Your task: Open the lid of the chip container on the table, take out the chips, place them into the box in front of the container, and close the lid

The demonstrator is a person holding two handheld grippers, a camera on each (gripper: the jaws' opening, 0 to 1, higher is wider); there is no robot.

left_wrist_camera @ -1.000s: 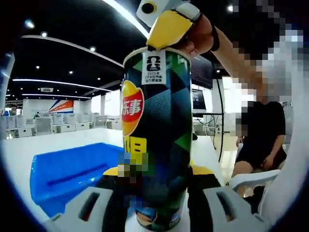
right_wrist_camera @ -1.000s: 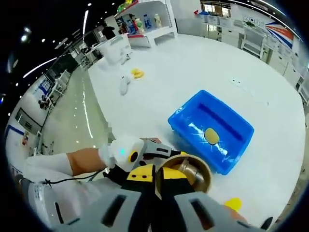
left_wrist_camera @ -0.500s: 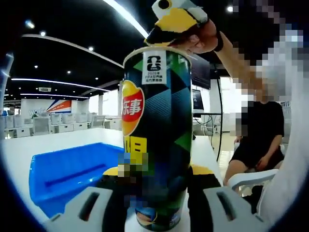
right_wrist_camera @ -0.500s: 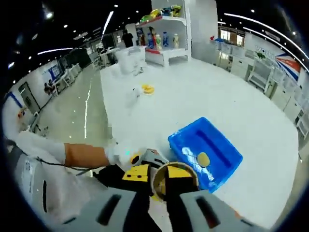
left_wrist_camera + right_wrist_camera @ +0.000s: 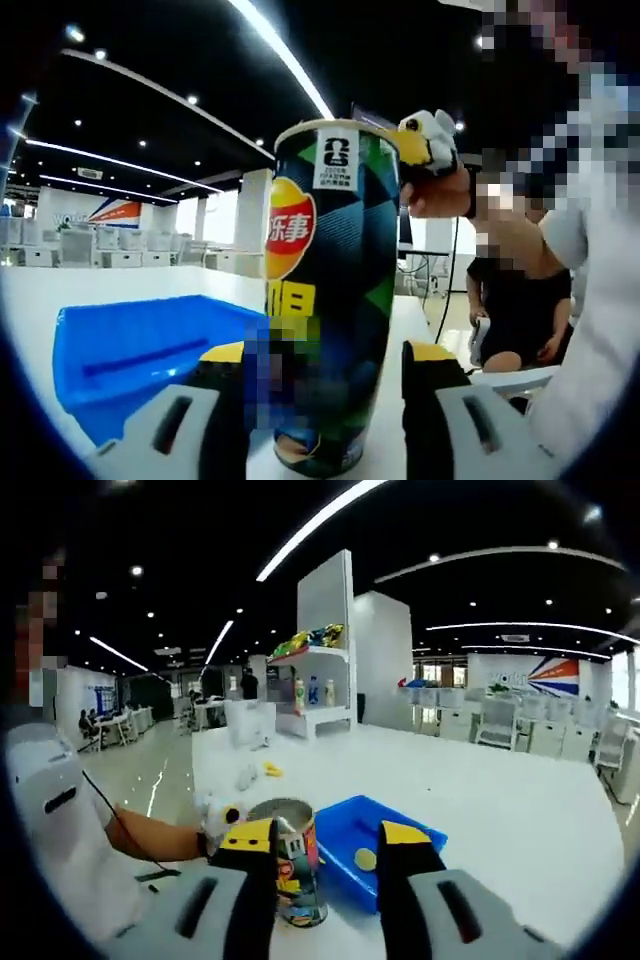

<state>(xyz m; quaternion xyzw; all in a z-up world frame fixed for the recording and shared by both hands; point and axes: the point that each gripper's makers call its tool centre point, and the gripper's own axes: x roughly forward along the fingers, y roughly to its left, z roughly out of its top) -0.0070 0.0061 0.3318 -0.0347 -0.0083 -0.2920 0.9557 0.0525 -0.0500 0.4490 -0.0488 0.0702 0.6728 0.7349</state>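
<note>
Hidden: the can's (image 5: 325,300) inside was out of your sight.
Left gripper (image 5: 322,400): you clamped the can's base.
Right gripper (image 5: 330,855): jaws apart, empty, behind the can.
Box (image 5: 385,845): beside the can, one chip (image 5: 366,859) inside.

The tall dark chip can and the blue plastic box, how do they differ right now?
The tall dark patterned chip can stands upright, gripped between the left tongs; the shallow blue plastic box lies flat and ungripped. The can's top is open; the box holds one yellowish chip. Both rest on the white table.
</note>
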